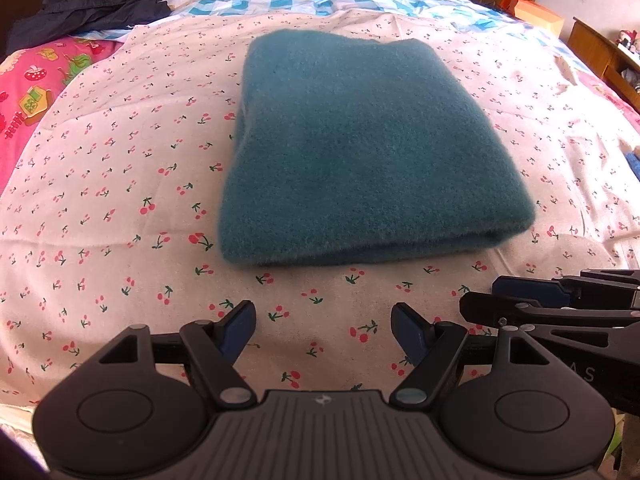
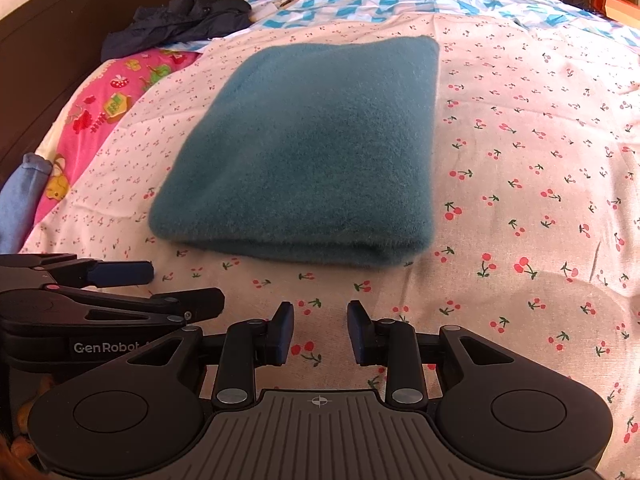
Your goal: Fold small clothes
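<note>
Lying flat on the bed, the teal garment [image 1: 368, 148] was seen as a thick, squared bundle of fuzzy knit, its rounded fold edge turned toward the cameras and its layers stacked evenly. It was set in the middle of the cherry-print sheet [image 1: 120, 184], well apart from the dark clothes [image 1: 92, 6] heaped near the headboard, probably so that finished and unfinished pieces were kept separate; that was a judgement, not something shown. From the compact shape it was judged that the folding of this piece was done or nearly so.

The left hand-held gripper [image 1: 323, 330] was held low over the sheet, short of the bundle's near edge, with its fingers spread wide and nothing between them. The right hand-held gripper [image 2: 320, 332] was held just beside it, likewise short of the garment, parted more narrowly and also empty. Both were kept clear of the cloth, which suited a pause for checking the result, since a touch on the soft pile could have disturbed the stacked layers.

A blue fabric item [image 2: 20, 200] was visible at the left edge of the right wrist view, beside the pink patterned cover [image 2: 104, 108]; whether it was the next piece to be folded could not be told.
</note>
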